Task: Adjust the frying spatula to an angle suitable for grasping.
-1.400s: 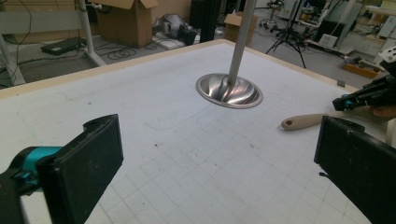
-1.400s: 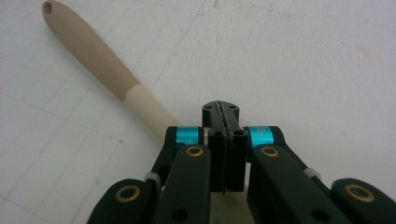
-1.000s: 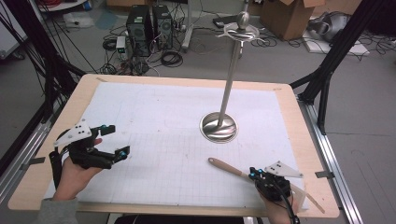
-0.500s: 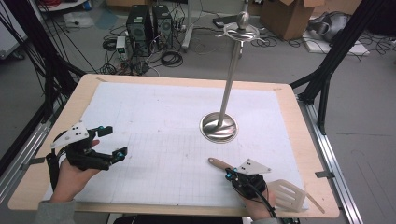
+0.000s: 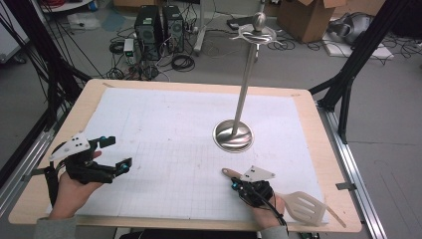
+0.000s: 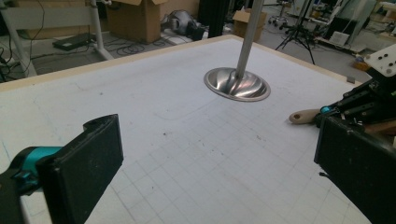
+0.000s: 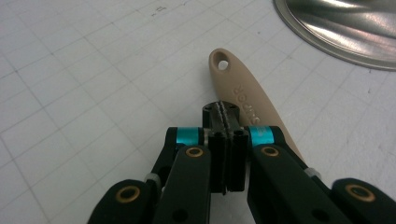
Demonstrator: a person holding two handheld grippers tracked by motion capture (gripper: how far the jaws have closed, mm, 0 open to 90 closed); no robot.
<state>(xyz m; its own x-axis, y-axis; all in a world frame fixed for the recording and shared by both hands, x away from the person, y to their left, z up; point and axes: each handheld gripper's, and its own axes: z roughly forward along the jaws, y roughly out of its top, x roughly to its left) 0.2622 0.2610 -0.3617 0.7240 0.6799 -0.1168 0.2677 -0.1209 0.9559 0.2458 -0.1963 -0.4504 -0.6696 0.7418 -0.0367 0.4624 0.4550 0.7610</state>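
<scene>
I saw the spatula (image 5: 298, 205) lying flat on the white gridded mat (image 5: 174, 129) at the table's near right. It was beige, with a slotted blade toward the right edge; its handle, a hanging hole at the tip, pointed toward the stand (image 5: 234, 135).

Beige spatula (image 7: 243, 88), silver stand (image 5: 233, 134), white gridded mat (image 5: 164, 124)

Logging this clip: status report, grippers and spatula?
Left gripper open, holding nothing. Right gripper shut, over the spatula handle; grip unclear. Metal stand close ahead.
</scene>
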